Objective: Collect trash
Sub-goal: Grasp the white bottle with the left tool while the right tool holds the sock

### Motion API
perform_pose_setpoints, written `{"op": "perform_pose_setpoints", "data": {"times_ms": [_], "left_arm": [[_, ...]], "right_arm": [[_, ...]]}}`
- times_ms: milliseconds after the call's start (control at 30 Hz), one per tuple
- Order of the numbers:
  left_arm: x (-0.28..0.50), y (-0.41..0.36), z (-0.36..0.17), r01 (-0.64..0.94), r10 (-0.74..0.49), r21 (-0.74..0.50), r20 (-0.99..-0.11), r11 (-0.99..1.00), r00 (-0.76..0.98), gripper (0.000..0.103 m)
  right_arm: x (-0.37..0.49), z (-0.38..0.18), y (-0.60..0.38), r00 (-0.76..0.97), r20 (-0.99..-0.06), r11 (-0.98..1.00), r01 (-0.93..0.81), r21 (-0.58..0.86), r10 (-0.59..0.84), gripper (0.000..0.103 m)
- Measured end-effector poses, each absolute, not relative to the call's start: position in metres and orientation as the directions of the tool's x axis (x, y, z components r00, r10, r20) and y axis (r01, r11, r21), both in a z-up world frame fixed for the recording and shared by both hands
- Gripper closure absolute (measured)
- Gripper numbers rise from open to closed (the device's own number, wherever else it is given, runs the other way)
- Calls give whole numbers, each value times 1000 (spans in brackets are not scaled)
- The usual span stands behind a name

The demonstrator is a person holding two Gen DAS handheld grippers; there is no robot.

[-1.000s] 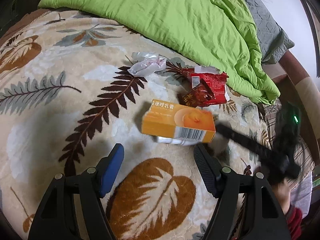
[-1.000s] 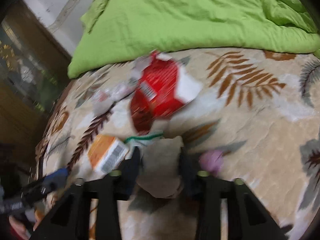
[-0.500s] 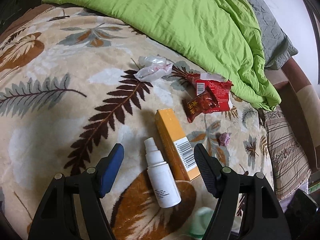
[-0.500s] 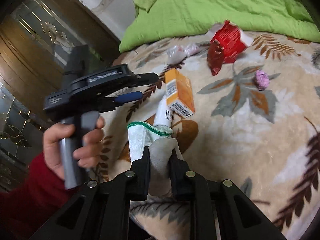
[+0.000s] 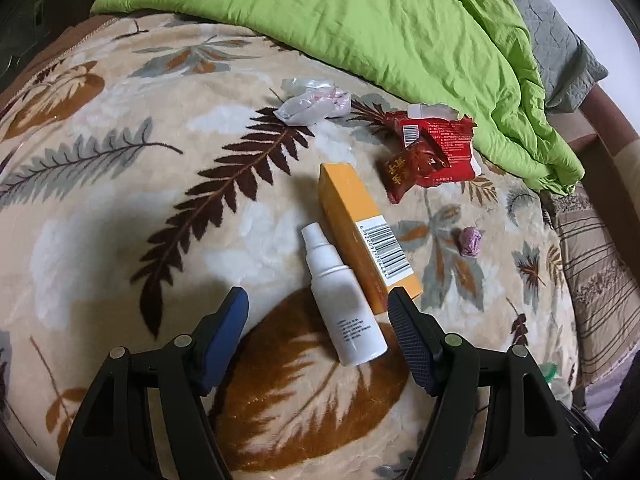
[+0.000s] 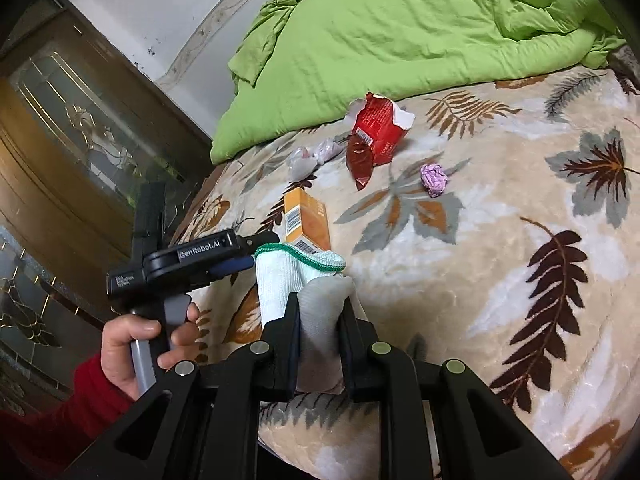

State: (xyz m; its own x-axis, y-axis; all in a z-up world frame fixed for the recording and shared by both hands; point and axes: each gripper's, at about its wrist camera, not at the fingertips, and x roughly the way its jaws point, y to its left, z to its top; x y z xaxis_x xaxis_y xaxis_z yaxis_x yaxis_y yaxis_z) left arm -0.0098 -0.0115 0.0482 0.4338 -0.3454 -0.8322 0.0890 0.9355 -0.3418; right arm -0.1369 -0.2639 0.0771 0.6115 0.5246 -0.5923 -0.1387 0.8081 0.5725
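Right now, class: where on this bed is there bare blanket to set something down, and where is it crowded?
Free: left of the white bottle and crumpled plastic. Crowded: orange box, red wrapper, purple wad, beside the green quilt.

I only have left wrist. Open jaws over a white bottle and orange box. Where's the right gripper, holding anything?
Observer: The right gripper is shut on a white glove with a green cuff, held above the blanket's near edge.
Operator: Left hand visible from there?
Observer: Yes. The hand, red sleeve behind it, grips the left gripper's handle at the bed's left side.
Operator: What's beyond that side of the bed?
Observer: A brown wooden door with patterned glass panels, and a white wall above it.
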Motion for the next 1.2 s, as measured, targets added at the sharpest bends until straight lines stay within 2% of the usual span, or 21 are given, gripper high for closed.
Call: {"op": "perform_pose_setpoints", "data": {"times_ms": [133,567,667,767,1100,1200], "left_arm": [[0,-22,45,94,-322,-314,-842,945,433,39],[-18,-29,44,131,-363,-341,-821,931,441,42],[-15,-30,40,119,-338,-319,-834,940,437,43],[-14,-30,35,116,-351,-334,-838,935,418,51],[-1,-33,22,112,-316,-297,-851,948,420,54],[-8,-35,23,123,-268,-239,-848,963,458,72]], "right_arm": [[-137,76,-260,613,-583,799,-138,586,534,85],[-148,71,-256,617,-595,809,-120,576,515,85],[-148,70,-255,618,-594,807,-115,580,515,85],[-150,70,-255,620,-596,809,-110,577,510,85],[-153,63,-253,619,-614,819,-82,568,489,85],[-155,62,-251,629,-619,827,-68,559,470,85]]}}
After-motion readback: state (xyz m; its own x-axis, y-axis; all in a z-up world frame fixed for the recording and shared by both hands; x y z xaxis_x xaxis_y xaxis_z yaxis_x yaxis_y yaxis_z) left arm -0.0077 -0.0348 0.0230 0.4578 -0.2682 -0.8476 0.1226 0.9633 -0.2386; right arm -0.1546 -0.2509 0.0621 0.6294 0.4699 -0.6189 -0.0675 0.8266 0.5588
